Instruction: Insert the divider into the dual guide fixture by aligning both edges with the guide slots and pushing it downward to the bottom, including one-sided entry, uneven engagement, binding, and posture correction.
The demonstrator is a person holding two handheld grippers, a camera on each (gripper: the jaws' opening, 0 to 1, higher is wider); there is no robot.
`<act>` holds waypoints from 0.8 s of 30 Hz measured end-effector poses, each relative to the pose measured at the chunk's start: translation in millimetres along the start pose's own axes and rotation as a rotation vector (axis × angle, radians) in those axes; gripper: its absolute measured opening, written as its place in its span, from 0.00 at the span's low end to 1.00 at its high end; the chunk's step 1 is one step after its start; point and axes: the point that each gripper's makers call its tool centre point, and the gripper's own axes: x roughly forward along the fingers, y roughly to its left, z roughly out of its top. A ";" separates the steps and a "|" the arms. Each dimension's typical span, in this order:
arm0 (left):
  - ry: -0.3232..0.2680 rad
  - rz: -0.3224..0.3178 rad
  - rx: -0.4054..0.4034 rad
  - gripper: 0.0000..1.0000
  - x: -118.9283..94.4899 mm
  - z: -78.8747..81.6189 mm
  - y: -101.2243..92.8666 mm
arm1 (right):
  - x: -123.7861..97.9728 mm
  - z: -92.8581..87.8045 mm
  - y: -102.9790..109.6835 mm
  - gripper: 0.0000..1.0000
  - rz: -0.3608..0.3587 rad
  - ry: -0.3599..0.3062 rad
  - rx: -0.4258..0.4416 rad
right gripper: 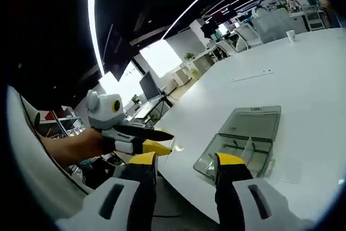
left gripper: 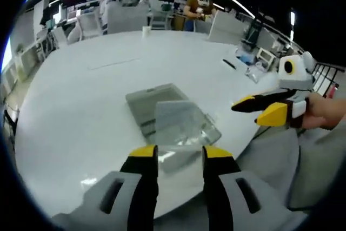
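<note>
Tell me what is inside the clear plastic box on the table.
A clear upright divider stands inside the box. Glare on the plastic hides whether its edges sit in slots.

From my left gripper view, the clear plastic box (left gripper: 172, 118) is so glassy I can't tell the divider from the walls, or whether anything sits in a slot. My left gripper (left gripper: 180, 155) covers its near edge. In my right gripper view, the right gripper (right gripper: 186, 162) hides the box's near corner, and the hand (right gripper: 70, 145) holding the other gripper is cut off at the wrist. Items at the table's (left gripper: 81, 112) far right are too small to name.
</note>
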 end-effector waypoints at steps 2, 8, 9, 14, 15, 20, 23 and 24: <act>-0.001 -0.006 0.007 0.29 0.7 0.4 -4.0 | 0.7 1.3 0.5 0.38 0.003 -0.001 0.000; 0.003 -0.021 0.046 0.29 4.2 0.9 -15.5 | 2.6 6.1 6.2 0.35 0.022 -0.015 0.003; 0.003 -0.026 0.047 0.29 4.7 1.3 -17.4 | 3.2 6.1 7.2 0.34 0.027 -0.015 0.002; 0.002 -0.038 0.076 0.29 6.0 4.0 -26.2 | 5.3 4.8 9.9 0.32 0.037 -0.008 0.004; 0.002 -0.039 0.081 0.29 6.3 4.4 -27.3 | 5.6 4.5 10.3 0.32 0.039 -0.007 0.005; 0.000 -0.052 0.101 0.29 7.0 6.7 -35.3 | 6.5 5.3 11.9 0.28 0.049 -0.012 0.015; -0.003 -0.057 0.110 0.29 7.0 7.6 -38.5 | 6.4 6.4 11.1 0.27 0.049 -0.017 0.022; -0.003 -0.057 0.113 0.29 7.2 7.8 -39.1 | 6.3 6.8 10.8 0.27 0.050 -0.018 0.032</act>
